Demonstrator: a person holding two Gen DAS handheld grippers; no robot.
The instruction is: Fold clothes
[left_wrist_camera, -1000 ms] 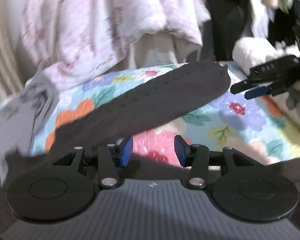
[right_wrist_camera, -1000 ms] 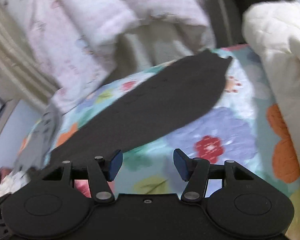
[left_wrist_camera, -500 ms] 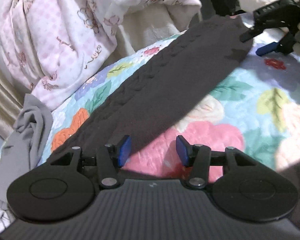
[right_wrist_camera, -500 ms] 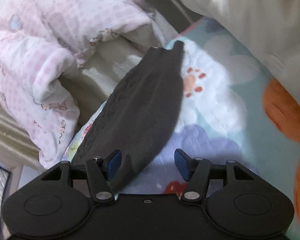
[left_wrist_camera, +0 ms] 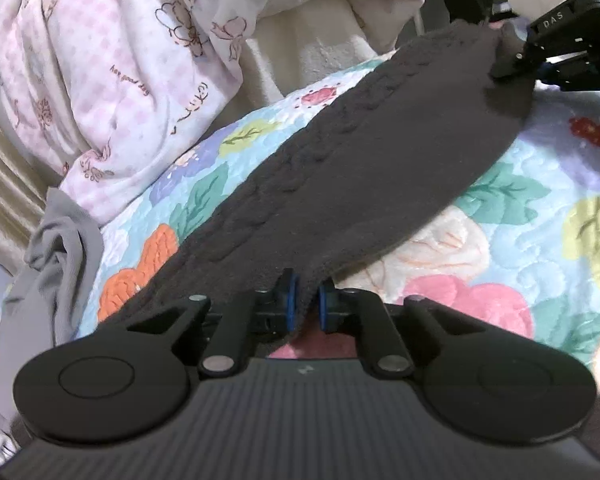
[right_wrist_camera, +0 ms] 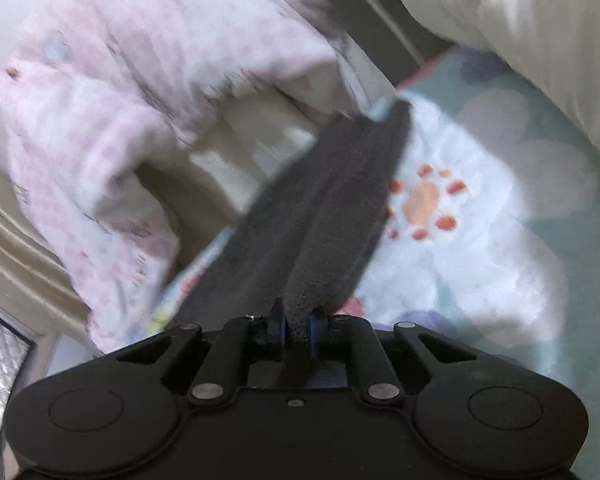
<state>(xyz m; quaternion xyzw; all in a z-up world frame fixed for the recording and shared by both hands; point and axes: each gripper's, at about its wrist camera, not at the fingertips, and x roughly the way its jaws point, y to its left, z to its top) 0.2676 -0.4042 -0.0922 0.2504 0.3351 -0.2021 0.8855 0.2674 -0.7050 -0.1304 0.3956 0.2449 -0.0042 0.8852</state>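
**A:** Where does the dark knit garment (left_wrist_camera: 364,168) lie?

**B:** Stretched in a long band across the floral quilt (left_wrist_camera: 540,216), running from about 6 o'clock to 2 o'clock in the left wrist view. The left tool (left_wrist_camera: 307,300) has pinched the near edge between its blue pads; the right tool (left_wrist_camera: 516,65) grips the far end up at 2 o'clock. The right wrist view confirms it: the right tool (right_wrist_camera: 296,326) is closed down on a thick fold of the knit.

**A:** So what might spoil it?

**B:** Each tool seems to hold only a narrow bite of cloth. If the person pulls the two ends apart too hard, the edge could slide out of a pad, and that end would drop crumpled on the quilt.

**A:** Anything else?

**B:** The knit looks soft and stretchy, so the middle may sag and drag on the quilt, skewing any fold. The pink checked blanket (left_wrist_camera: 112,80) at 10 o'clock and the grey cloth (left_wrist_camera: 56,264) at 8 o'clock sit close enough to snag a swinging end.
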